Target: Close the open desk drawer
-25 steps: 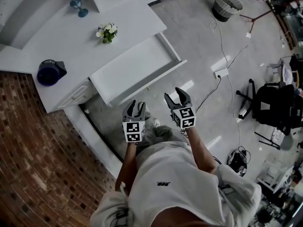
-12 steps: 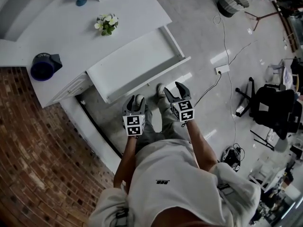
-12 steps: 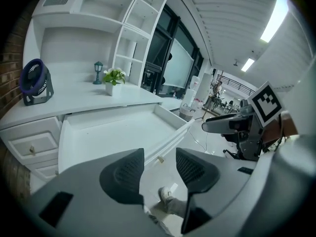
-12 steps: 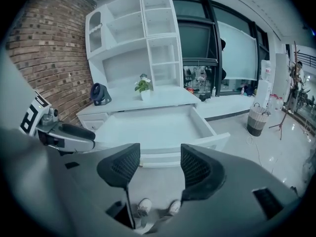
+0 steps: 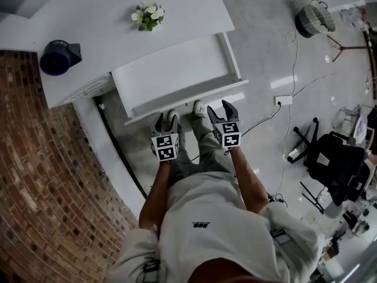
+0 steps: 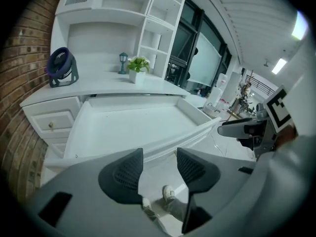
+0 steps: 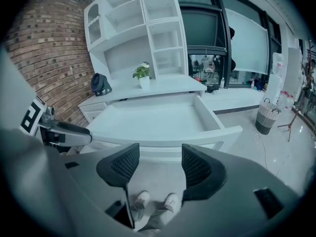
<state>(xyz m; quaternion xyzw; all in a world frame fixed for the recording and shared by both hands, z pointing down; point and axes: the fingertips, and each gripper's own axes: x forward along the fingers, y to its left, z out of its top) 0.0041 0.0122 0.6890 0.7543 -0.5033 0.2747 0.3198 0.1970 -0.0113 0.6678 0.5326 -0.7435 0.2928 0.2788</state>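
1. The person stands in front of the desk (image 5: 106,37) with both forearms held out and a gripper in each hand.
2. The left gripper (image 5: 166,121) points forward and down. Its jaws stand moderately apart and have just been opening. Nothing is between them: only floor and a shoe show through the gap in the left gripper view (image 6: 159,154).
3. The right gripper (image 5: 220,112) sits level with the left one and near it. Its jaws are also apart and empty, and its own view (image 7: 160,154) shows floor and both shoes below the gap.
4. Both grippers hover just short of the drawer's front edge. Neither touches it.
5. The white shoes (image 5: 199,107) are on the pale tiled floor (image 5: 265,58), toes close under the drawer front.
6. The drawer (image 5: 177,75) is pulled far out from under the desk top. It is white, wide and shallow, and the inside is bare. Its front panel (image 5: 189,101) is the nearest part.
7. A stack of small shut drawers (image 6: 52,122) sits left of it.
8. On the desk top are a dark blue fan (image 5: 59,56) at the left and a small potted plant (image 5: 148,15) further back. The two are well apart.
9. White shelves (image 7: 143,28) rise behind the desk against a brick wall (image 5: 47,175).
10. Off to the right on the floor are a power strip (image 5: 284,99) with its cable, a black office chair (image 5: 330,164) and a basket (image 5: 312,19).
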